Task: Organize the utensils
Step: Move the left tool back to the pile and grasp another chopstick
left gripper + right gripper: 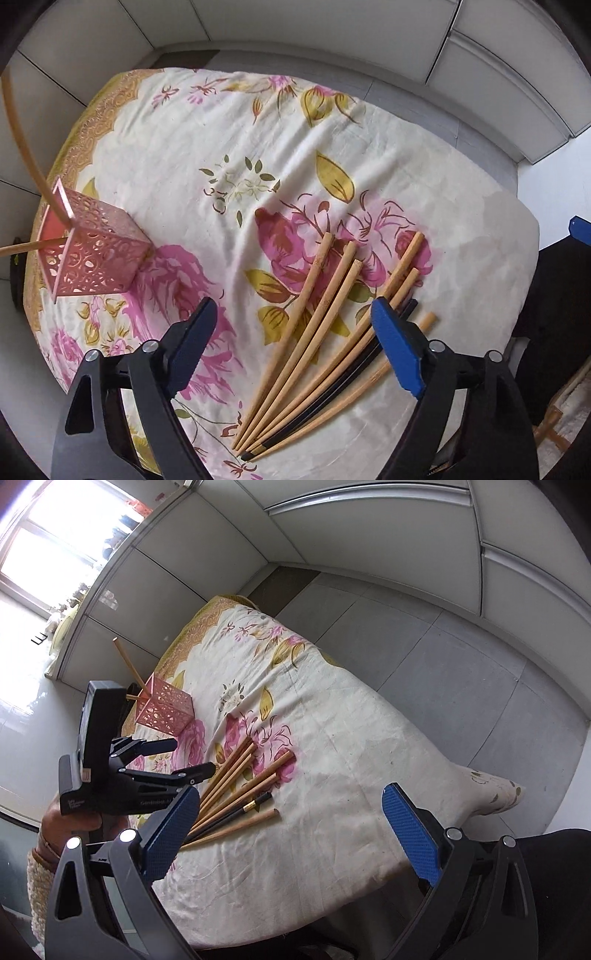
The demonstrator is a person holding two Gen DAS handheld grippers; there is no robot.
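Note:
Several bamboo chopsticks (314, 332) and one black chopstick (354, 387) lie fanned out on the floral cloth; they also show in the right wrist view (236, 779). A pink perforated holder (92, 251) stands at the left with two bamboo chopsticks leaning in it (22, 133); it also shows in the right wrist view (166, 707). My left gripper (295, 343) is open and empty, just above the pile; it also shows in the right wrist view (195, 755). My right gripper (291, 834) is open and empty, held back above the cloth's near edge.
The table is covered by a cream cloth with pink flowers (229, 147), (351, 760). Grey floor tiles (461, 664) and white cabinet walls (332, 22) surround it. A bright window (55, 539) is at the far left. A dark object (554, 295) sits off the right edge.

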